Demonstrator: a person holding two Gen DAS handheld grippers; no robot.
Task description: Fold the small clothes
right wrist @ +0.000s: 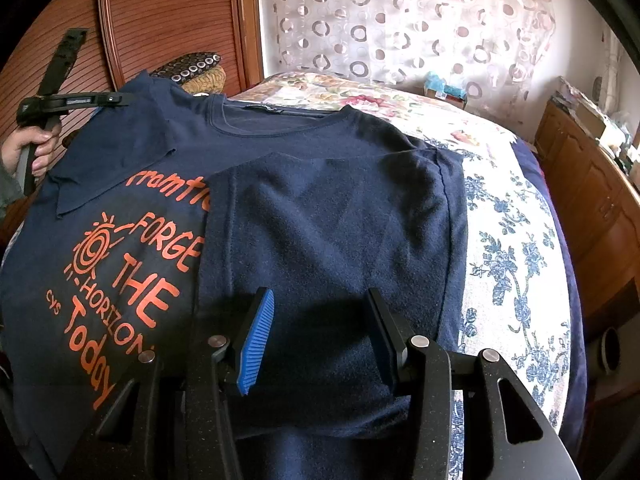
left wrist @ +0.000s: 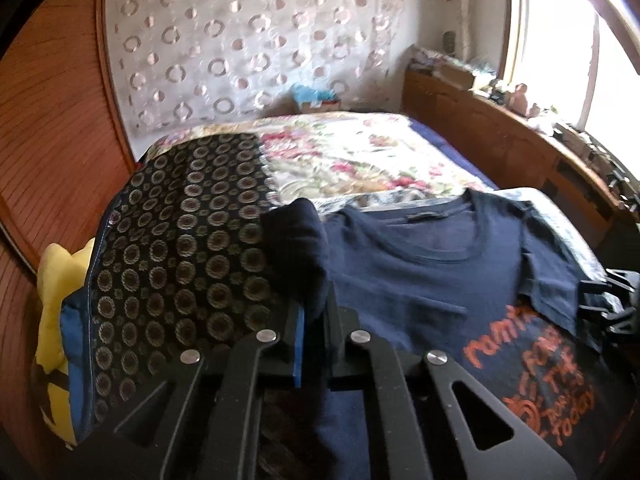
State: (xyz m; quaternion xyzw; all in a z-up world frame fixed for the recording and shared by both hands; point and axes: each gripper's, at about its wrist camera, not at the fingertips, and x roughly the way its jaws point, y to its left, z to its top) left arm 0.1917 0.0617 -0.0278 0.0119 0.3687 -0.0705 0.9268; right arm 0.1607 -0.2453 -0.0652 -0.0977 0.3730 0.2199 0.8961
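Observation:
A navy T-shirt [right wrist: 280,132] with orange lettering [right wrist: 132,276] lies face up on the bed. Its right side is folded in over the chest as a plain navy panel [right wrist: 332,232]. My right gripper [right wrist: 320,320] is open just above that folded panel, holding nothing. My left gripper [left wrist: 314,300] is shut on the shirt's left sleeve [left wrist: 292,240], lifted off the bed; it also shows in the right wrist view [right wrist: 116,98] at the shirt's upper left corner. The shirt's body shows in the left wrist view [left wrist: 420,264].
A floral bedspread [right wrist: 500,220] covers the bed. A dark patterned cushion [left wrist: 180,248] and a yellow-and-blue pillow [left wrist: 60,300] lie left of the shirt. A wooden ledge with clutter [left wrist: 520,120] runs along the right. A wooden wardrobe [right wrist: 160,20] and curtain [right wrist: 400,20] stand behind.

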